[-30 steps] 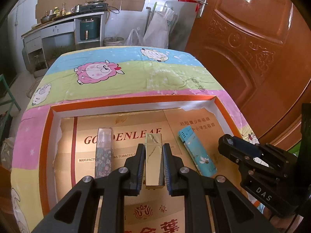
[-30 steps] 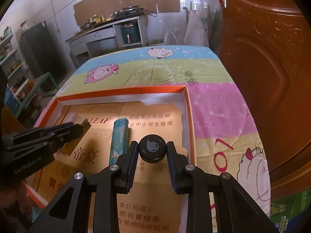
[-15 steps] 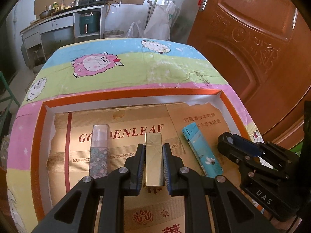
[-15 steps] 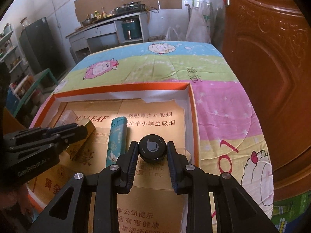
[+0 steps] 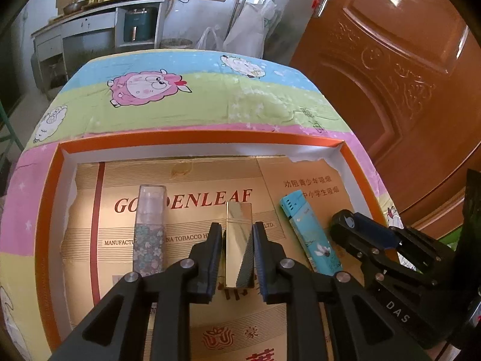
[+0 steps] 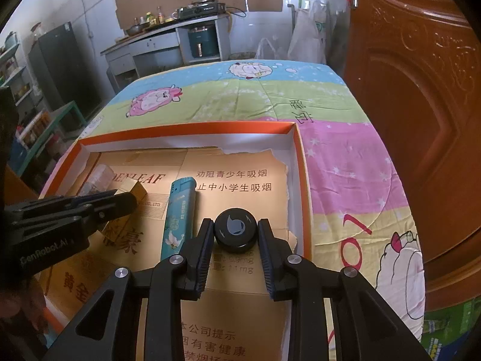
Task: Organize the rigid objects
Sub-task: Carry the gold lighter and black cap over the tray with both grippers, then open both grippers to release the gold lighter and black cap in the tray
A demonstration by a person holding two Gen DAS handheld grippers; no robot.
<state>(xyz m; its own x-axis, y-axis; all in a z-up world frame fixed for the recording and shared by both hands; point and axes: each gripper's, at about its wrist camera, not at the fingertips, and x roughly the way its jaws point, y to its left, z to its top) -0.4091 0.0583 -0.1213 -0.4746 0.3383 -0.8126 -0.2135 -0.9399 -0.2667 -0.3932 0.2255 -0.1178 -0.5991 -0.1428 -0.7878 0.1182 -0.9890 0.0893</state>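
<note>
- Now my left gripper (image 5: 237,258) has just been opening a little, with the gold lighter (image 5: 239,249) between its jaws. I see a thin gap at the left pad, so I judge the lighter is released, or nearly, and lies on the printed cardboard liner (image 5: 192,180) inside the orange-rimmed box (image 5: 48,210).
- My right gripper (image 6: 236,251) is closed narrowly on a small round black lid-like object with a drop mark (image 6: 236,233), low over the right part of the box floor.
- Risk one: if I pull the left gripper back while one pad touches the lighter, it can drag the lighter out of its row. The polished metal will slide easily on the cardboard.
- Risk two: the floral spray bottle (image 5: 149,225) lies just beside my left finger, and the blue lighter (image 5: 309,234) lies between my two grippers. A sideways move from either hand can knock them.
- Risk three: the round object may roll if I set it down on its edge, so I should lay it flat.
- Room: the far part of the box floor is free. On the right, the torn liner edge and the box wall are near the round object, so little room is there. Beyond the rim is only the cartoon-sheep cloth (image 6: 240,102), and the wooden door (image 6: 421,120) is close to the table's right side.
</note>
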